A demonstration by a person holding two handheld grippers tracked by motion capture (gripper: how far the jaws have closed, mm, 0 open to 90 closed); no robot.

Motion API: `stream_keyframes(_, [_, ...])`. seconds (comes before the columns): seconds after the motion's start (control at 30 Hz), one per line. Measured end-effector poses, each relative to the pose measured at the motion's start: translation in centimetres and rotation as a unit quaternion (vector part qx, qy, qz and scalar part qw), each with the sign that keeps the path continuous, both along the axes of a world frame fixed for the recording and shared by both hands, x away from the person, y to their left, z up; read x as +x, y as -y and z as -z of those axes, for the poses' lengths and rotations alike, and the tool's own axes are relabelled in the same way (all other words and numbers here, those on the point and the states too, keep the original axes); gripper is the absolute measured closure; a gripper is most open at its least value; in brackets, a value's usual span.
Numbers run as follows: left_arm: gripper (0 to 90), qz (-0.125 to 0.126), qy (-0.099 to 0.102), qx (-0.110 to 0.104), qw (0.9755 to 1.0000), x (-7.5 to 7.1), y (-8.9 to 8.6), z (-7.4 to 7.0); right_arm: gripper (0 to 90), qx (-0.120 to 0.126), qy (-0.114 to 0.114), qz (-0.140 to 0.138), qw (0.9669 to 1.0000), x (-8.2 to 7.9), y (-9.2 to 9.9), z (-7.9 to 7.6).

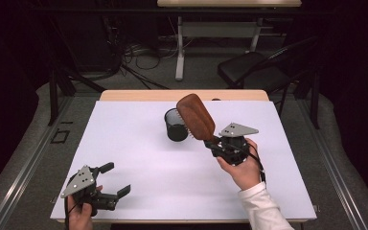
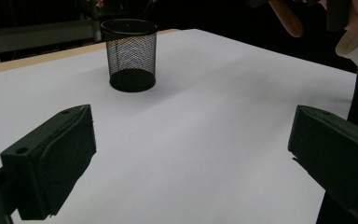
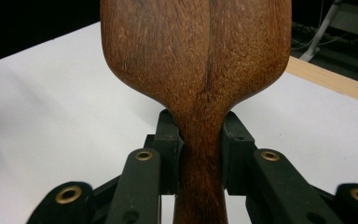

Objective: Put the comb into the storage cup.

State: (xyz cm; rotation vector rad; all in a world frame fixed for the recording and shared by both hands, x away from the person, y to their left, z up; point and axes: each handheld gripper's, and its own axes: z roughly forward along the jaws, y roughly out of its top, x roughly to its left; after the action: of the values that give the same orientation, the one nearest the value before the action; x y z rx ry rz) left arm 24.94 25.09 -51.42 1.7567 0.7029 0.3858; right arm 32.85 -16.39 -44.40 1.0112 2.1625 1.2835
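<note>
Pickup done: right gripper (image 1: 214,143) clamping brush (image 1: 196,117) by its neck, holding it tilted above and just beside cup (image 1: 175,125). Placing into cup outstanding. Left gripper (image 1: 116,179) idling agape, grasping nothing, near table (image 1: 139,143) edge.

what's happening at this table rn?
A person works two handheld claws over a white table. The right claw is clamped on the handle of a wooden hairbrush, with the brush head raised and tilted over a black mesh cup near the far edge. It looks headed into the cup, but it is not in yet. The left claw sits low at the near left corner, jaws wide apart and holding nothing.
</note>
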Motion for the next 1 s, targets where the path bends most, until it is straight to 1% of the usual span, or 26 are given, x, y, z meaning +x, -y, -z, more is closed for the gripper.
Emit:
stream_keyframes(0.1, [0.9, 0.0, -0.007, -0.001, 1.0, 0.1, 0.1, 0.0, 72.5, 0.006, 0.012, 0.002, 0.9999, -0.3, -0.1, 0.1])
stream_keyframes(0.13, [1.0, 0.001, -0.008, -0.004, 1.0, 0.2, 0.2, 0.1, 72.5, 0.006, 0.019, 0.002, 0.9998, -0.5, -0.3, 0.2])
stream_keyframes(0.2, [1.0, 0.0, -0.011, -0.006, 0.9999, 0.3, 0.2, 0.1, 72.5, 0.01, 0.022, 0.003, 0.9997, -0.8, -0.4, 0.4])
stream_keyframes(0.27, [1.0, 0.001, -0.013, -0.012, 0.9998, 0.4, 0.1, 0.1, 72.5, 0.013, 0.023, 0.002, 0.9996, -0.9, -0.5, 0.4])
stream_keyframes(0.3, [1.0, -0.001, -0.013, -0.013, 0.9998, 0.4, 0.1, 0.1, 72.5, 0.013, 0.028, 0.0, 0.9995, -1.0, -0.7, 0.5])
stream_keyframes(0.37, [1.0, -0.004, -0.014, -0.019, 0.9997, 0.5, 0.2, 0.1, 72.5, 0.015, 0.028, -0.001, 0.9995, -1.1, -0.8, 0.5])
stream_keyframes(0.4, [1.0, -0.004, -0.015, -0.018, 0.9997, 0.5, 0.2, 0.1, 72.5, 0.016, 0.028, -0.002, 0.9995, -1.2, -0.9, 0.6])
stream_keyframes(0.47, [1.0, -0.004, -0.015, -0.026, 0.9995, 0.5, 0.3, 0.1, 72.5, 0.017, 0.029, -0.004, 0.9994, -1.2, -0.9, 0.7])
stream_keyframes(0.67, [0.9, -0.01, -0.02, -0.026, 0.9994, 0.5, 0.5, -0.1, 72.5, 0.024, 0.028, -0.011, 0.9993, -1.3, -1.1, 0.8])
stream_keyframes(0.7, [0.9, -0.017, -0.027, -0.022, 0.9993, 0.6, 0.7, -0.2, 72.5, 0.024, 0.028, -0.011, 0.9993, -1.4, -1.1, 0.7])
stream_keyframes(0.77, [0.9, -0.019, -0.029, -0.024, 0.9991, 0.6, 0.7, -0.2, 72.5, 0.023, 0.029, -0.014, 0.9992, -1.4, -1.2, 0.7])
stream_keyframes(0.8, [0.9, -0.019, -0.038, -0.032, 0.9986, 0.8, 0.8, -0.3, 72.5, 0.023, 0.028, -0.015, 0.9992, -1.5, -1.2, 0.7])
stream_keyframes(0.83, [0.9, -0.019, -0.038, -0.032, 0.9986, 0.8, 0.8, -0.3, 72.5, 0.023, 0.029, -0.016, 0.9992, -1.5, -1.2, 0.7])
stream_keyframes(0.87, [0.9, -0.021, -0.043, -0.035, 0.9982, 0.8, 0.8, -0.3, 72.5, 0.022, 0.031, -0.015, 0.9992, -1.5, -1.3, 0.7])
stream_keyframes(0.97, [0.4, -0.025, -0.049, -0.032, 0.998, 1.1, 0.9, -0.4, 72.5, 0.024, 0.032, -0.016, 0.9991, -1.6, -1.3, 0.7])
stream_keyframes(1.0, [0.4, -0.028, -0.051, -0.026, 0.998, 1.2, 0.8, -0.5, 72.5, 0.024, 0.033, -0.016, 0.999, -1.6, -1.3, 0.7])
